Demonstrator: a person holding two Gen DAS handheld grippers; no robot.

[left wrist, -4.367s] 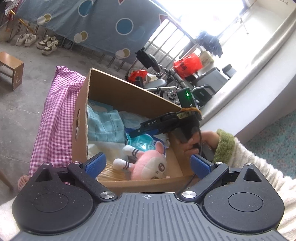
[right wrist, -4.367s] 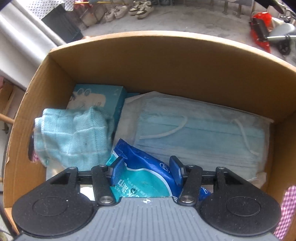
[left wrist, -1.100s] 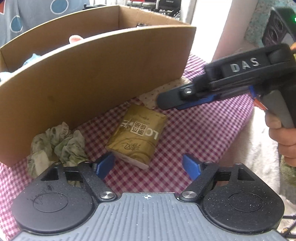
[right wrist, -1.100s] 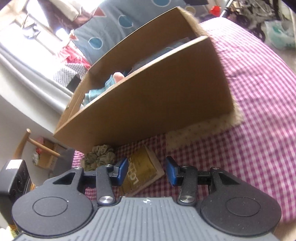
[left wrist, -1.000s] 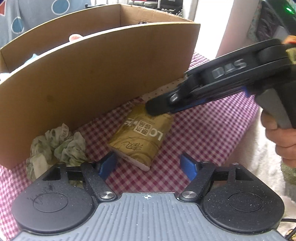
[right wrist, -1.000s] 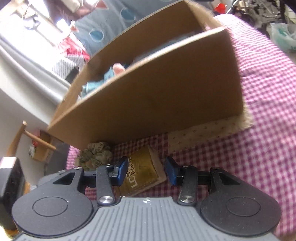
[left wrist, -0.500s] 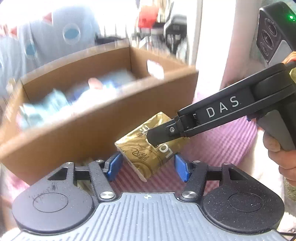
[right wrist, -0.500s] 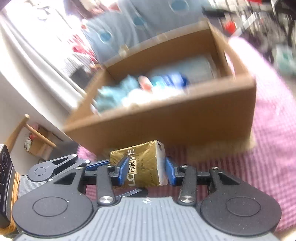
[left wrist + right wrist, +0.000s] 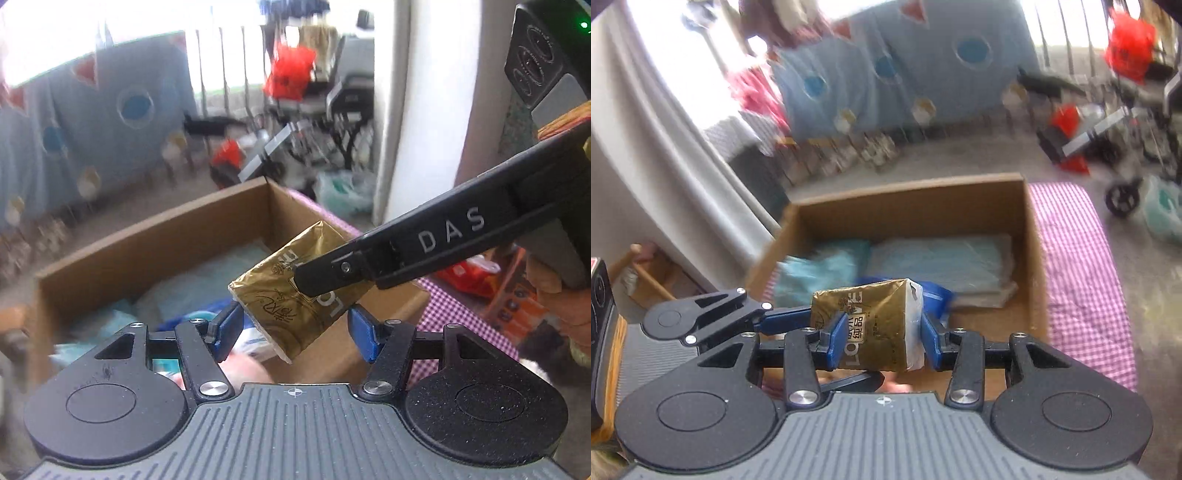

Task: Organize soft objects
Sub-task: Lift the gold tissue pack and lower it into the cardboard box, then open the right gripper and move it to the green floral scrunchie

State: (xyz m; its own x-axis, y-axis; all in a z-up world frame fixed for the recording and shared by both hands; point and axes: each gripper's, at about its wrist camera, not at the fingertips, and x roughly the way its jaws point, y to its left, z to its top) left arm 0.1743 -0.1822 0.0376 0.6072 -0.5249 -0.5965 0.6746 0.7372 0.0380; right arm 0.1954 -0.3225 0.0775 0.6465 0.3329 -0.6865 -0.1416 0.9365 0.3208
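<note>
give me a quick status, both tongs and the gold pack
Right tongs clamped on gold tissue pack. Left tongs straddle it, pads not seen touching. Pack raised near cardboard box; nothing blocking.

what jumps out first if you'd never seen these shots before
The gold tissue pack stands out, clamped in the right gripper and held above the open cardboard box. The left gripper flanks the same pack without clearly pressing it. Pale blue soft items fill the box.

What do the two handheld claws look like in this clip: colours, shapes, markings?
Both match: a grey ribbed body with two round black discs, black linkage arms with silver pivot screws, and blue pads. Left claw, right claw. From the left view, the right one's black side reads "DAS" in white, with a black module showing a green light above.
</note>
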